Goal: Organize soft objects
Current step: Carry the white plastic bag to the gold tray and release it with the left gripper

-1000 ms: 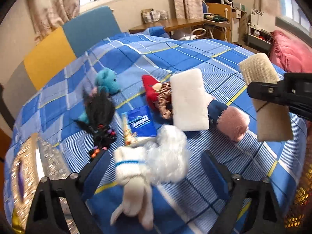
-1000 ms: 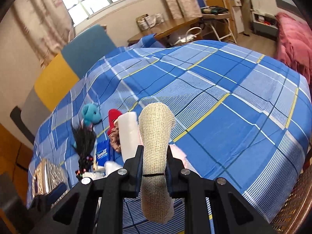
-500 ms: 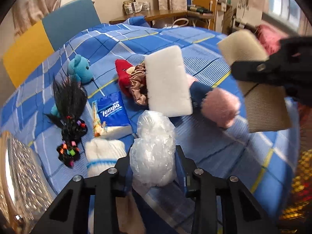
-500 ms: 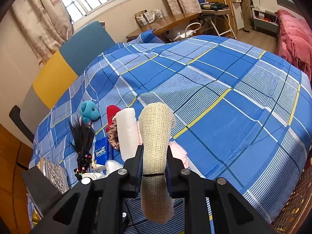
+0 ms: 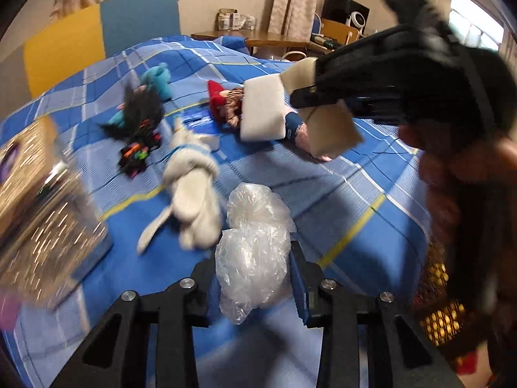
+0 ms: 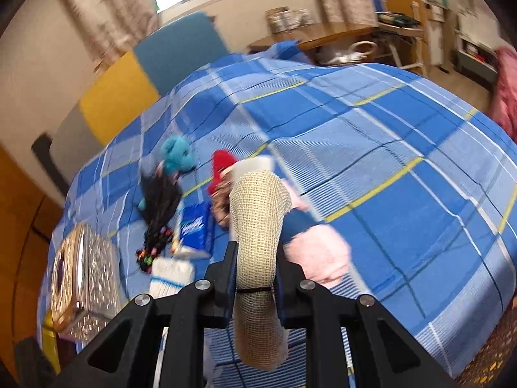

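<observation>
Over blue plaid bedspread (image 5: 371, 194), left gripper (image 5: 255, 278) clamps crumpled plastic bag (image 5: 255, 252); right gripper (image 6: 255, 274) pinches mesh roll (image 6: 258, 242).

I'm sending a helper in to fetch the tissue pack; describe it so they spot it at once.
On the blue plaid bed, look in the cluster of soft toys near the headboard side. The tissue pack lies flat between the black-haired doll and the red-hatted doll: the only flat, blue, printed packet there.
</observation>
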Motion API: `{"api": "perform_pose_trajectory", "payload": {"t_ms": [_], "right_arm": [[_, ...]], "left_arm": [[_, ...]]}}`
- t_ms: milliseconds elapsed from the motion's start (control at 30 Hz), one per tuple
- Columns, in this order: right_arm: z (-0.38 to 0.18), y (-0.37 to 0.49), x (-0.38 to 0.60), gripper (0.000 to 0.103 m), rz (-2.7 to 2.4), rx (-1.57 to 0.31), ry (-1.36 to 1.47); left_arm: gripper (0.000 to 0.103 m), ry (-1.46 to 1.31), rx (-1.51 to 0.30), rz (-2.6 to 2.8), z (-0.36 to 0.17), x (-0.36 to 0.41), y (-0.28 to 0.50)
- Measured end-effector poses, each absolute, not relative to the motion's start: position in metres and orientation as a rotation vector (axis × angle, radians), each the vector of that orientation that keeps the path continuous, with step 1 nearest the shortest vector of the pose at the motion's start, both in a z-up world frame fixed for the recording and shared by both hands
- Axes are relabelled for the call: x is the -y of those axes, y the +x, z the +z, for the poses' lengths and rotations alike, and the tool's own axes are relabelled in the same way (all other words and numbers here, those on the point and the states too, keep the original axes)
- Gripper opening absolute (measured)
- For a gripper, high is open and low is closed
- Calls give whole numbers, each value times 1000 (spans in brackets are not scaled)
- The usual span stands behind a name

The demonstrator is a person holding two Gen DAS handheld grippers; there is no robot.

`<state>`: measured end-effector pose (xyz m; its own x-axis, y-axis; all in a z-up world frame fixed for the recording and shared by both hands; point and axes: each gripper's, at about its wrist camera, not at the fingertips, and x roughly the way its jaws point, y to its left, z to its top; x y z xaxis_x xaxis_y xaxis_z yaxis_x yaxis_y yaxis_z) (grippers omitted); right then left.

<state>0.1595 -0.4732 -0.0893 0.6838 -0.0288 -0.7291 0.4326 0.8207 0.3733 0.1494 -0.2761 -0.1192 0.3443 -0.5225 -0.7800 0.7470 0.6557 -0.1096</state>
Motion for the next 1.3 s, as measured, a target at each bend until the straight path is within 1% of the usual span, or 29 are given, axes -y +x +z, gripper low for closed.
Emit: {"api": "perform_pose_trajectory", "payload": {"t_ms": [400, 600, 833, 1000, 1167, 1300], "right_arm": [[-95, 170, 440, 19, -140, -845, 466], [-88, 166, 425, 19, -78, -813, 435], [-72, 150, 384, 19, -24, -770, 342], [-51, 136, 347, 19, 52, -739, 335], [-32, 133, 295, 19, 204, -747, 354], [-20, 137, 234, 19, 324, -770, 274]], "left_arm": [[37, 78, -892, -665, -92, 121, 140], [37, -36, -864, -511, -72, 28, 151], [37, -139, -847, -303, -64, -92, 177], [37, -228, -901, -159, -81, -169, 213], [37, -258, -953, -34, -105, -215, 242], [37, -291, -999, 44, -120, -247, 259]]}}
